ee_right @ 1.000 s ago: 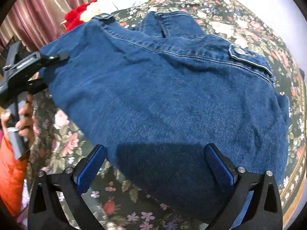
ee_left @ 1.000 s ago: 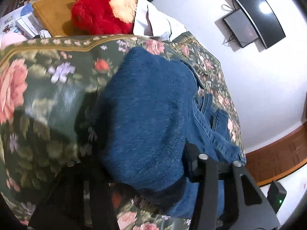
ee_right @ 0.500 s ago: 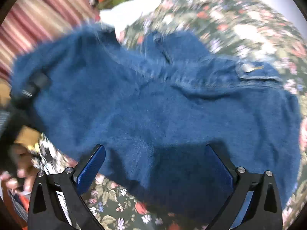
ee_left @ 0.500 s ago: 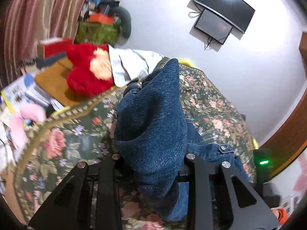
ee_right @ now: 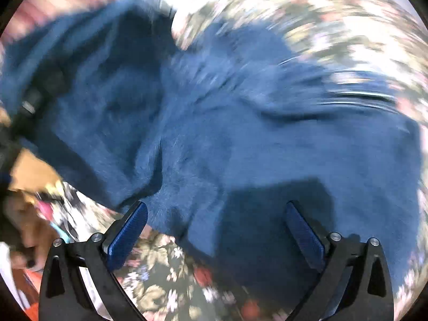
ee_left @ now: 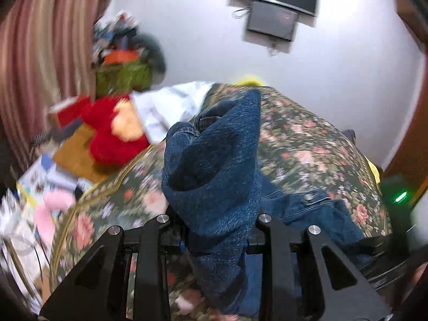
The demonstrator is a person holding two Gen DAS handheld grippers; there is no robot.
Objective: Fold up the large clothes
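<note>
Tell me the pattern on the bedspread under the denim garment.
Dark green bedspread with pink and red flowers, clearest in the left wrist view.

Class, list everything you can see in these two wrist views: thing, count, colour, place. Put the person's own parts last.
denim garment: one, blue, bunched and lifted over the bed
bedspread: one, dark green with pink flowers, covering the bed
plush toy: one, red with an orange patch, beyond the bed's left edge
white cloth: one, white, at the bed's far end
screens: two, black, on the white wall
curtain: one, pink striped, far left
left gripper: one, black, jaws clamped on the denim
right gripper: one, black with blue pads, jaws wide apart above the denim
</note>
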